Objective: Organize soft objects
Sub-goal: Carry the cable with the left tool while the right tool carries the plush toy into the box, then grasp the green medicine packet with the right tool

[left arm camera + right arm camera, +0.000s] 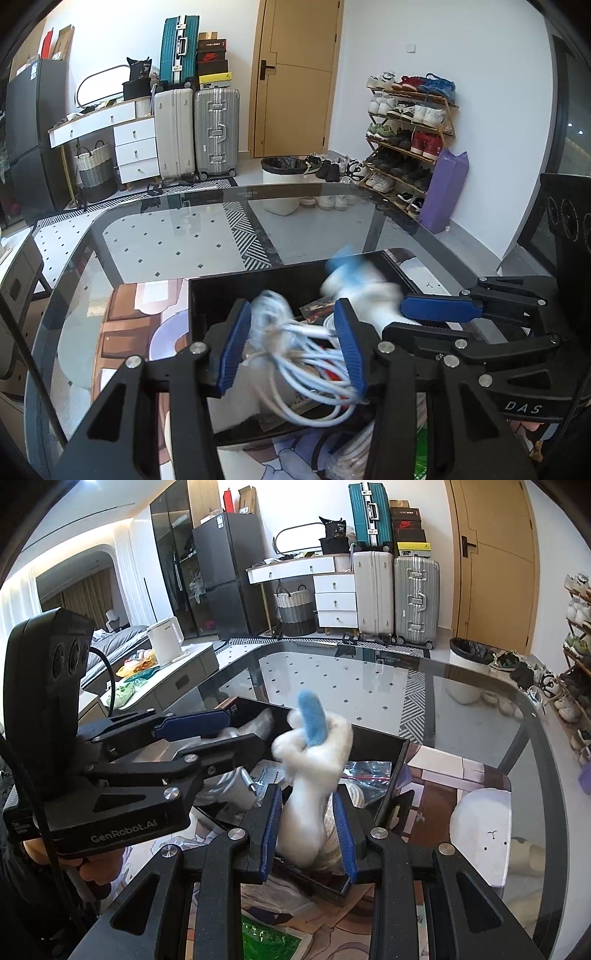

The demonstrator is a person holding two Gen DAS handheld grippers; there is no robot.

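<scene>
White plush toy (308,775) pinched in right gripper (308,829) jaws over black box (397,771); left gripper (291,345) jaws clamping white cable bundle (295,343)

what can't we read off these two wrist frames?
- Plush toy: motion-blurred in both views, shape unclear.
- White cables: blurred in left view; how the left gripper grips them is unclear.
- Black box contents: mostly hidden behind both grippers.
- Right gripper: closed on the toy; toy's lower end is hidden behind the box's near rim.
</scene>
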